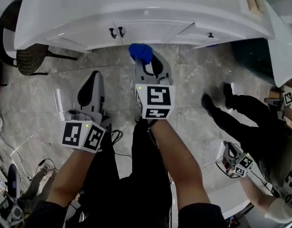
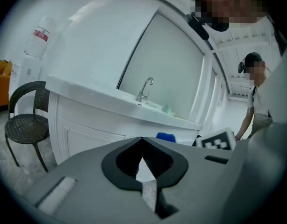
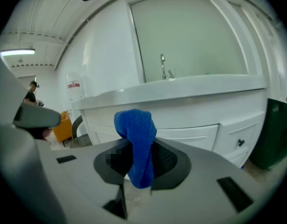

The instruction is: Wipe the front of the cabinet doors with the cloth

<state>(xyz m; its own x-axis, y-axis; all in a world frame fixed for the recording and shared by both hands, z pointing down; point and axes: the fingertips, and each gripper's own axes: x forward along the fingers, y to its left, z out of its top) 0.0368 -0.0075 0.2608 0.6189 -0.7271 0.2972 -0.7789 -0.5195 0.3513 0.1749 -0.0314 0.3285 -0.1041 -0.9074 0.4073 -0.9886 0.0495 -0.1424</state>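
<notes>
Head view: cloth [image 1: 140,52] in rt claw [image 1: 144,59]

Two tools are held by the wearer: a left tool [image 1: 93,75] and a right tool [image 1: 147,61]. Two further tools are carried by one other person [image 1: 250,122], an upper tool [image 1: 272,101] and a lower tool [image 1: 230,152]. One cloth [image 1: 140,52] is counted. One cabinet [image 1: 150,28] is seen, on which two door handles are counted, a left handle [image 1: 111,32] and a right handle [image 1: 121,31], with one knob [image 1: 210,34]. One chair [image 1: 22,56], one faucet [image 2: 144,88] and one dark green bin [image 3: 274,134] are seen.
</notes>
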